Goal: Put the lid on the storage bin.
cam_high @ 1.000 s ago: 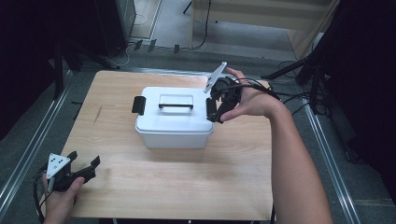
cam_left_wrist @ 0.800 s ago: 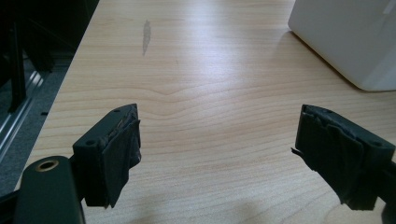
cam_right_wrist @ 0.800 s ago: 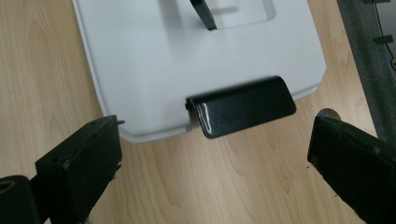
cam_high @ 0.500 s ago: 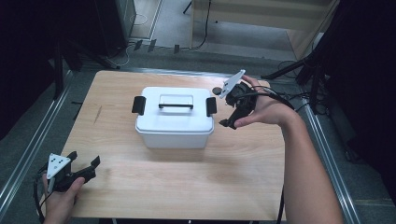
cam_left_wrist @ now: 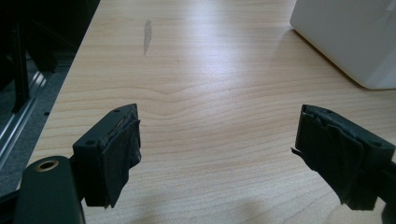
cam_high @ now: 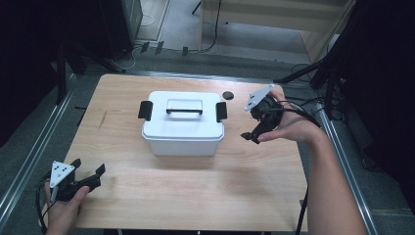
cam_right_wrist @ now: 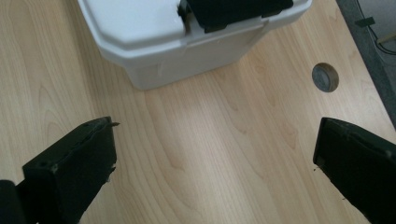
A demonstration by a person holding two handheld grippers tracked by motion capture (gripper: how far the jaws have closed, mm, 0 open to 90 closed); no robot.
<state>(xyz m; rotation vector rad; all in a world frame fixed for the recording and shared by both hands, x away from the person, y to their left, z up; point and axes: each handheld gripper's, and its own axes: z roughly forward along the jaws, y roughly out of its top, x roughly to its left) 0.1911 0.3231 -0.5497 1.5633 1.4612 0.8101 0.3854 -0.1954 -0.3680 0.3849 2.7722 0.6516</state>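
With its jaws spread wide and empty, the right gripper [cam_high: 255, 128] hovers beside the white plastic lidded box [cam_high: 183, 131] at table centre; approach its black side latch [cam_high: 221, 111] squarely.

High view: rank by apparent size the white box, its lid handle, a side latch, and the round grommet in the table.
1. white box
2. lid handle
3. side latch
4. round grommet

Latch and grommet look close in size; that order is unsure.
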